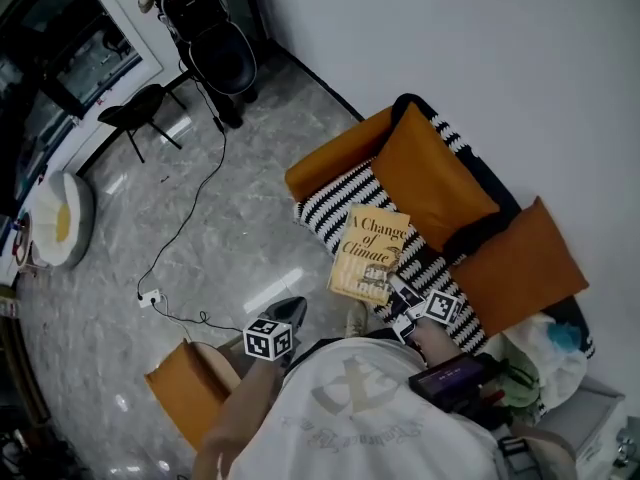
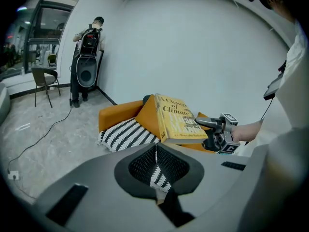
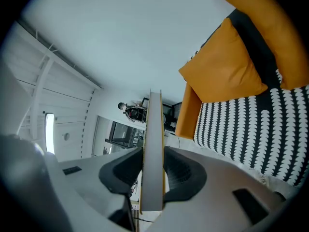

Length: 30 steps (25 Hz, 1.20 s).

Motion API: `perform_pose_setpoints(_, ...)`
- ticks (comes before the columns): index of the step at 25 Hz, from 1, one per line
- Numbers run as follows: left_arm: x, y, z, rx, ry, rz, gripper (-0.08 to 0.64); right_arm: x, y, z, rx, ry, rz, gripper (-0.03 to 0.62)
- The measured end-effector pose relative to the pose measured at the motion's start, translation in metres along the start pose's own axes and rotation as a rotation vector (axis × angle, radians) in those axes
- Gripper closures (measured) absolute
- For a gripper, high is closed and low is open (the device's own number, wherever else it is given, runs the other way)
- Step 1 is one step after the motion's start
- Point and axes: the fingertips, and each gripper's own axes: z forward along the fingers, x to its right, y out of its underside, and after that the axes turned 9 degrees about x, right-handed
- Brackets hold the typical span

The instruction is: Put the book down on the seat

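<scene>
above the black-and-white striped seat cushion point(image 1: 330, 208) i have the yellow paperback book point(image 1: 372, 253) held tilted, its near edge clamped between my right gripper's point(image 1: 396, 290) jaws. beside the cushion's front edge, over the floor, my left gripper point(image 2: 155, 150) hangs with jaws pressed together on nothing.

The book point(image 1: 372, 253) hangs above the seat point(image 1: 335, 203), before 2 cushions point(image 1: 430, 178); floor point(image 1: 220, 238) lies left.

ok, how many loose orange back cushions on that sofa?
2. One cushion stands behind the book; the second cushion stands near the right gripper. None seem hidden.
</scene>
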Motion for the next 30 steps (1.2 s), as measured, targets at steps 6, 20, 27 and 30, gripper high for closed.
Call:
perform_pose_setpoints(6, 0.007, -0.026, 0.031, -0.003, 0.031, 0.048, 0.542, 0.016, -0.015, 0.006, 0.014, 0.027, 0.017, 0.446)
perform_pose_setpoints(20, -0.015, -0.038, 0.052, -0.050, 0.065, 0.090, 0.548, 0.016, -0.024, 0.018, 0.051, 0.075, 0.031, 0.446)
perform_pose_setpoints(27, -0.039, -0.069, 0.078, -0.078, 0.180, 0.123, 0.548, 0.007, -0.028, 0.043, 0.119, 0.115, 0.007, 0.446)
perform_pose_setpoints(30, -0.058, -0.081, 0.086, -0.108, 0.202, 0.135, 0.548, 0.004, -0.026, 0.055, 0.155, 0.156, 0.018, 0.446)
